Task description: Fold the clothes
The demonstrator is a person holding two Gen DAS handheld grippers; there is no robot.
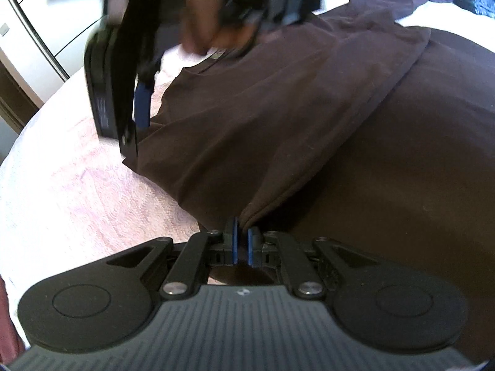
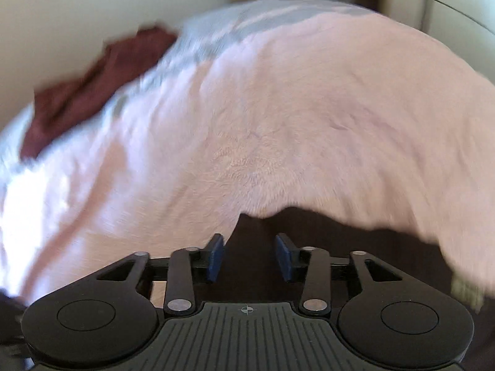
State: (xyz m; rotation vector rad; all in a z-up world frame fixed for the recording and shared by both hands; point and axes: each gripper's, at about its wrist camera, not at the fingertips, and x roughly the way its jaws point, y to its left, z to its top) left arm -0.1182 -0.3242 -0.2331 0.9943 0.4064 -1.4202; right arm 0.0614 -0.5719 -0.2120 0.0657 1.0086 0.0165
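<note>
1. The left gripper (image 1: 242, 235) sits at the 6 o'clock edge of the left wrist view. Its two blue pads (image 1: 234, 241) are pressed almost together, and a small bunched fold of the dark brown garment (image 1: 278, 117) is pinched between them.

2. The garment fills the centre and the whole 3 o'clock side of that view. It lies on a pale pink fuzzy blanket (image 1: 77, 185), and one layer is folded over another, with a long hem edge running from 6 o'clock up toward 1 o'clock.

3. The pink blanket shows bare from 7 o'clock to 10 o'clock in the left wrist view.

4. The right gripper (image 1: 136, 102) appears in the same view from 10 o'clock to 12 o'clock, above the garment's left edge. It is much blurred. One blue pad is visible on it, and a hand (image 1: 210, 21) holds it at 12 o'clock.

5. In the right wrist view, the right gripper (image 2: 250, 256) has its jaws clearly apart, with a wide gap between the blue pads. The pads press on nothing. Dark garment cloth (image 2: 340, 235) lies beneath them, from 6 o'clock toward 4 o'clock.

6. The blanket covers most of the right wrist view, and this picture is blurred.

7. A dark red cloth (image 2: 92, 86) lies on the blanket at 10 o'clock, well apart from the gripper.

8. Light cabinet doors (image 1: 37, 31) stand at 10 o'clock in the left wrist view.
</note>
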